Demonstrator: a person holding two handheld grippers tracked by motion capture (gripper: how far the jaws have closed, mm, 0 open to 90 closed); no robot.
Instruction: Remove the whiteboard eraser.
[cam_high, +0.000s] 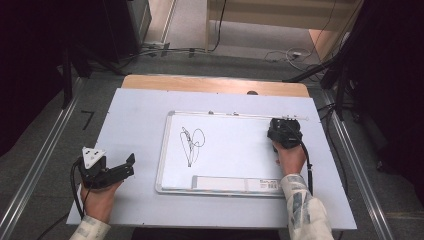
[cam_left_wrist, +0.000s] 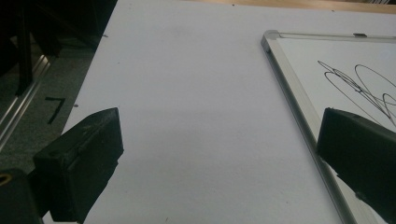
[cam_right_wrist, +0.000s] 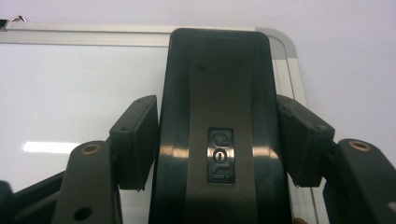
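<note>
Right tool (cam_right_wrist: 217, 140) clamped on black eraser (cam_right_wrist: 217, 93), jaws on both its sides, at whiteboard's (cam_high: 225, 150) top-right corner. Scribble (cam_high: 192, 145) left of centre on board. Left tool (cam_left_wrist: 215, 154) jaws wide apart, holding nothing, over worktop (cam_high: 135, 120) just left of board frame

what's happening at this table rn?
A person is working at a whiteboard lying flat on the table. The right gripper has its jaws shut on a black eraser near the board's top right corner. A black scribble sits untouched left of centre. The left gripper rests open on the table, left of the board, holding nothing.
</note>
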